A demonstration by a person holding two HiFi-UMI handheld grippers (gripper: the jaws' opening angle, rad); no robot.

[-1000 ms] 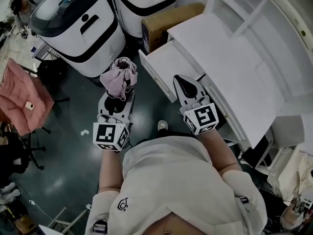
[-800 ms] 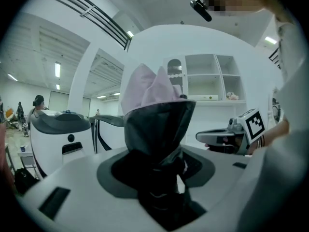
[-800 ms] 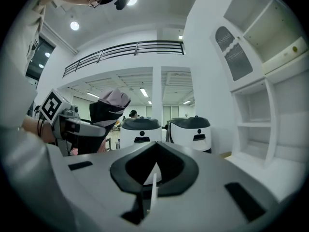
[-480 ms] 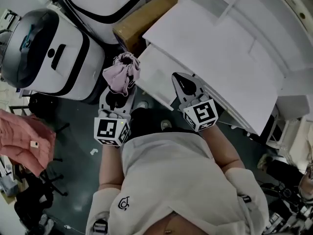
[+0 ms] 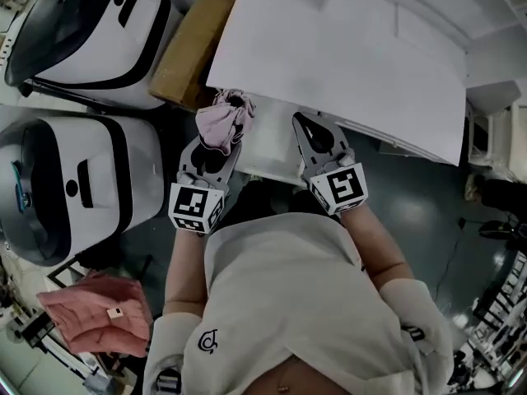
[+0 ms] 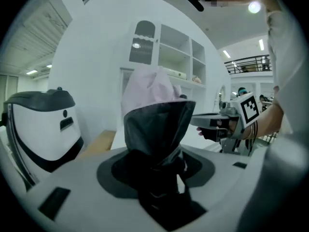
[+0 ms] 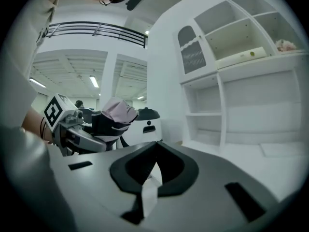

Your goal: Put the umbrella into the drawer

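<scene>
Pink fabric over a darker grey layer marks the folded umbrella (image 5: 222, 123), which is clamped in the left gripper (image 5: 216, 146). That gripper's fingers stand partly apart with the bundle wedged between them, and the pink end sticks out past the tips. The right gripper (image 5: 303, 125) carries nothing; its fingers (image 7: 179, 174) are drawn together so that the tips meet, with only a sliver of light showing lower down between them. Both grippers point toward the white desk, whose tabletop (image 5: 346, 64) fills the upper part of the head view. The drawer (image 5: 268, 148) appears to be pulled out from under the tabletop's near edge and lies between the two grippers (its interior cannot be made out from above). The umbrella is held in the air at the drawer's left side, close to it. Whether it is over the opening or just beside it cannot be settled. Assessment: pick-up is complete and the load has been brought to the drawer, so the task is judged to be past its midpoint. Outstanding items are placing the umbrella over the opening, lowering it inside and letting go. A cardboard box (image 5: 189, 48) stands just left of the desk, clear of the likely path.
</scene>
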